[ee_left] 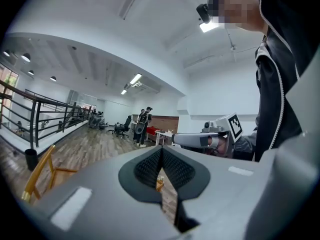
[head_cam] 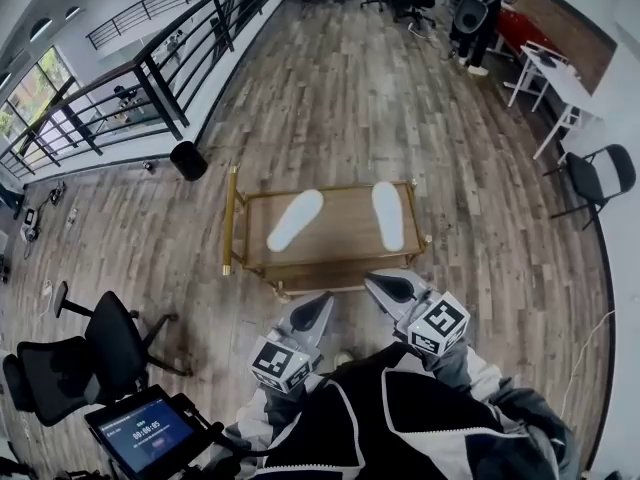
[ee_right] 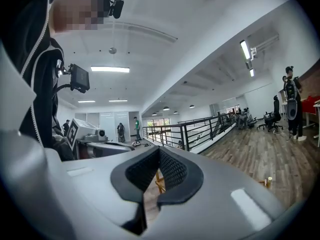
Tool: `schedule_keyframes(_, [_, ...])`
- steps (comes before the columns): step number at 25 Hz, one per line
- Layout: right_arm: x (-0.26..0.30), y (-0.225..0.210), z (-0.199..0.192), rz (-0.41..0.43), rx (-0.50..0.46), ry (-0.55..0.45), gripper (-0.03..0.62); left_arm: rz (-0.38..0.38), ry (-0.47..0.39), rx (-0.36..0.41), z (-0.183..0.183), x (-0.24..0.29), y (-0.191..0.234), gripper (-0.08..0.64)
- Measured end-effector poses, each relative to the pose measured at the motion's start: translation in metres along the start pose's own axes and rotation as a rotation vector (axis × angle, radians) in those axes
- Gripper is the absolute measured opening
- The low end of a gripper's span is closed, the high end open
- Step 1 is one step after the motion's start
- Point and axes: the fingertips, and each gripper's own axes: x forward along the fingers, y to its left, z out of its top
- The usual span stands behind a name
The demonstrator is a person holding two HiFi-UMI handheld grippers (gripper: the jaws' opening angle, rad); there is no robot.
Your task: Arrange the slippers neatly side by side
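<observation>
Two white slippers lie sole-up on a low wooden table (head_cam: 340, 253). The left slipper (head_cam: 295, 219) is slanted, its toe pointing up-right. The right slipper (head_cam: 388, 214) lies nearly straight. They are apart, not parallel. My left gripper (head_cam: 322, 306) is held near my chest, short of the table's front edge, jaws shut and empty. My right gripper (head_cam: 377, 284) is beside it, also shut and empty, just at the table's near rim. In the left gripper view the shut left gripper (ee_left: 161, 160) points level across the room, with the right gripper (ee_left: 175, 139) in sight beyond it. In the right gripper view the right gripper (ee_right: 159, 165) is shut.
A gold-coloured frame edges the table (head_cam: 231, 220). A black bin (head_cam: 188, 160) stands by the railing (head_cam: 150, 83) at the left. Black office chairs (head_cam: 110, 343) and a tablet (head_cam: 145, 433) are at my lower left. A folding chair (head_cam: 598, 178) and white desk (head_cam: 560, 78) are at the right. A person (head_cam: 478, 18) stands far off.
</observation>
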Motion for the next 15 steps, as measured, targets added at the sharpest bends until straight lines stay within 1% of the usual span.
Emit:
schedule_keyframes(5, [0.036, -0.030, 0.000, -0.015, 0.002, 0.022, 0.005, -0.040, -0.004, -0.023, 0.005, 0.026, 0.037, 0.015])
schedule_keyframes(9, [0.044, -0.055, 0.006, -0.020, -0.002, 0.021, 0.005, -0.053, -0.005, -0.025, 0.008, 0.048, 0.049, 0.015])
schedule_keyframes(11, [0.049, -0.070, 0.010, -0.014, 0.003, 0.014, 0.005, -0.048, -0.003, -0.015, 0.012, 0.061, 0.057, 0.015])
schedule_keyframes(15, [0.065, -0.102, 0.024, 0.025, -0.012, -0.004, 0.005, -0.010, -0.007, -0.001, 0.030, 0.092, 0.081, 0.015])
